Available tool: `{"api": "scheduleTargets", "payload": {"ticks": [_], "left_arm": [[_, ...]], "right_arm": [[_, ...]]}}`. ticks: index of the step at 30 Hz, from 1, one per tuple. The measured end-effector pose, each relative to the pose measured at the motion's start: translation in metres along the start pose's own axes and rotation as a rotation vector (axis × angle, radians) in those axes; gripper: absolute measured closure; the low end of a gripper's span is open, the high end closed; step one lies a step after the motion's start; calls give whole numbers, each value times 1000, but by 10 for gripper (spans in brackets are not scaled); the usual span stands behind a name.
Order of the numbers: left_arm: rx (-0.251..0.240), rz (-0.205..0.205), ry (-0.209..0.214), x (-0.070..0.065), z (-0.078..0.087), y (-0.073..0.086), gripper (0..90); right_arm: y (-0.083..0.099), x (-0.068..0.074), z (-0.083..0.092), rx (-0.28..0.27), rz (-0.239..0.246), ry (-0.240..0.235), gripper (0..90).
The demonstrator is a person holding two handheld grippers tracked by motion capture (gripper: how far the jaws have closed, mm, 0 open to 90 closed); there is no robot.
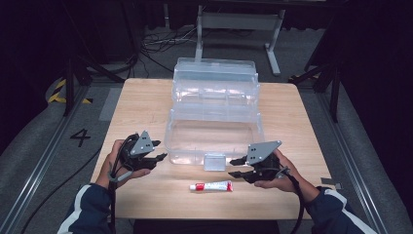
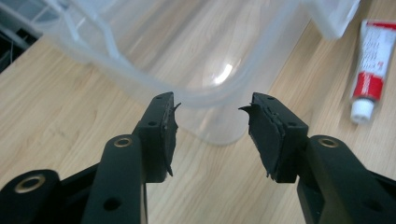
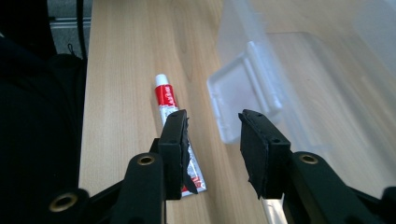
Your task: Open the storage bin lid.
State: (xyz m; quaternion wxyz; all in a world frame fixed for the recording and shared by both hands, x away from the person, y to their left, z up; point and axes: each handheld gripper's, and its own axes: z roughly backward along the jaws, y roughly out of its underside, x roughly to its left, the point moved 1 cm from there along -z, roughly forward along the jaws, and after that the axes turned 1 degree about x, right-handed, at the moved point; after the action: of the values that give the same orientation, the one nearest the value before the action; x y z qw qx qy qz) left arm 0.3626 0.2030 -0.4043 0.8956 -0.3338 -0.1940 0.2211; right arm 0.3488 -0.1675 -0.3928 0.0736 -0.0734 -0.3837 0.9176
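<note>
A clear plastic box (image 1: 214, 141) stands in the middle of the wooden table (image 1: 146, 102), its lid (image 1: 215, 80) thrown back behind it. Its front latch (image 1: 215, 162) hangs down at the near wall. A red and white tube (image 1: 211, 185) lies flat on the table in front of the box. My left gripper (image 1: 159, 150) is at the box's near left corner (image 2: 205, 88), open, with nothing between its jaws. My right gripper (image 1: 234, 168) hovers right of the latch (image 3: 243, 93) and above the tube (image 3: 166, 100), open and holding nothing.
The person's hands and dark sleeves come in from the table's near edge. Bare wood lies left and right of the box. Behind the table are a grey metal frame (image 1: 238, 22) and cables on the floor.
</note>
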Motion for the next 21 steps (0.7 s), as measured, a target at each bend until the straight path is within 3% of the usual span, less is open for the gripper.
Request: {"api": "scheduleTargets", "payload": {"ticks": [10,15,19,21], "left_arm": [[102,47,5,-5,-8,39,445],[113,68,20,-9,-14,55,435],[110,79,39,-12,-18,65,424],[101,102,45,-13,-20,70,416]], "right_arm": [[-8,8,-30,92,40,-64,610],[-11,12,-45,144,60,-98,595],[-13,14,-55,184,81,-97,591],[-14,15,-62,219,94,-109,582]]}}
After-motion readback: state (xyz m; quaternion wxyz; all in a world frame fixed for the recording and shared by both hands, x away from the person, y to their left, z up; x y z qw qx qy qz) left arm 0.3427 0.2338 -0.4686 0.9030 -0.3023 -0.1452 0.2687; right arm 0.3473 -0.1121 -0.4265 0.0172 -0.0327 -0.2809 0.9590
